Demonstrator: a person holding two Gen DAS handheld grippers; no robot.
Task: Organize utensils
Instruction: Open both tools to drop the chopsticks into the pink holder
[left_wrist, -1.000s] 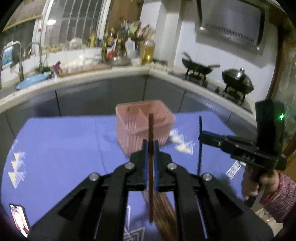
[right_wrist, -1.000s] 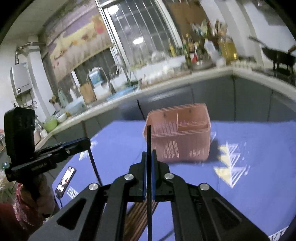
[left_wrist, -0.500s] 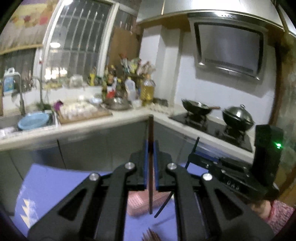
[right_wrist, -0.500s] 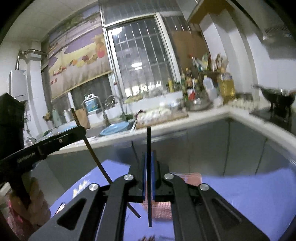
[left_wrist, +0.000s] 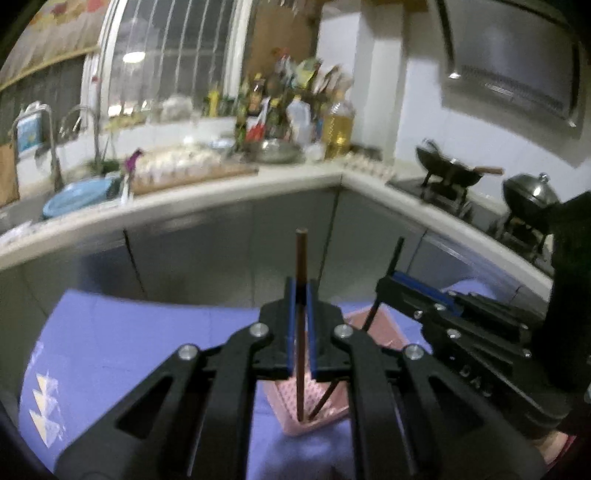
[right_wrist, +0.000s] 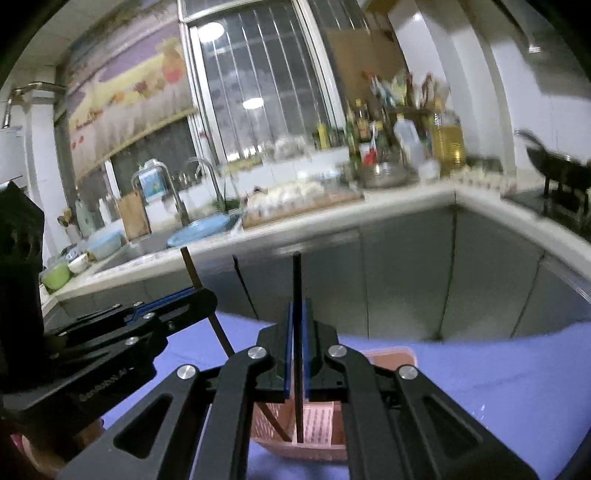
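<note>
Brown chopstick (left_wrist: 300, 332) upright, pink basket (left_wrist: 314, 402) below

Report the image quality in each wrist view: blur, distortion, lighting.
Left wrist view: motion blur smears the cluttered countertop; the black left gripper and its brown chopstick stay sharp; fisheye bends the counter edge; dim indoor light. Right wrist view: bottles and counter blurred, bright lamp reflections in the barred window; the right gripper, black chopstick and pink plastic basket read clearly.

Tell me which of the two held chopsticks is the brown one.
The chopstick in the left tool is the brown chopstick. The right tool holds a black chopstick.
</note>
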